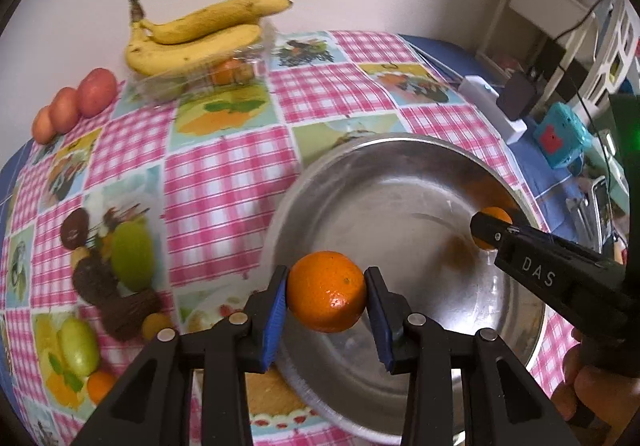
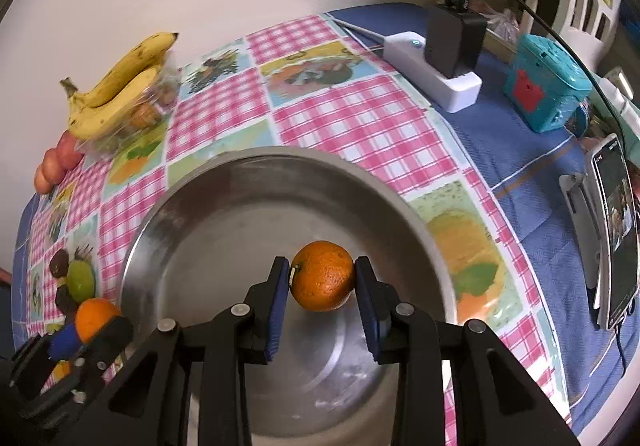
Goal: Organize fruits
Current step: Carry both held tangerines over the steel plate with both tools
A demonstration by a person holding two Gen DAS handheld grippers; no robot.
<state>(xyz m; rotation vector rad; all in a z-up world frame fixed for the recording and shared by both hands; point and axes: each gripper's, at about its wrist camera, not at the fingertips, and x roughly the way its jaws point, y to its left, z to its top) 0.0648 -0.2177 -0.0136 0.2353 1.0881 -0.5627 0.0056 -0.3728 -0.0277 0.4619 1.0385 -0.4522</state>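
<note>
My left gripper (image 1: 326,292) is shut on an orange (image 1: 327,290) and holds it above the near left rim of a round steel bowl (image 1: 400,181). My right gripper (image 2: 322,278) is shut on a second orange (image 2: 323,274) over the bowl's inside (image 2: 224,221). Each gripper shows in the other's view: the right one (image 1: 490,230) over the bowl's right side, the left one (image 2: 86,326) by the bowl's left rim. Bananas (image 1: 192,33) lie on a clear plastic box (image 1: 200,79) with an orange inside, at the table's far side.
Three reddish apples (image 1: 76,103) sit by the wall at the far left. A white power strip with a black adapter (image 2: 440,61), a teal toy box (image 2: 544,85) and a phone on a stand (image 2: 612,230) stand on the blue cloth to the right.
</note>
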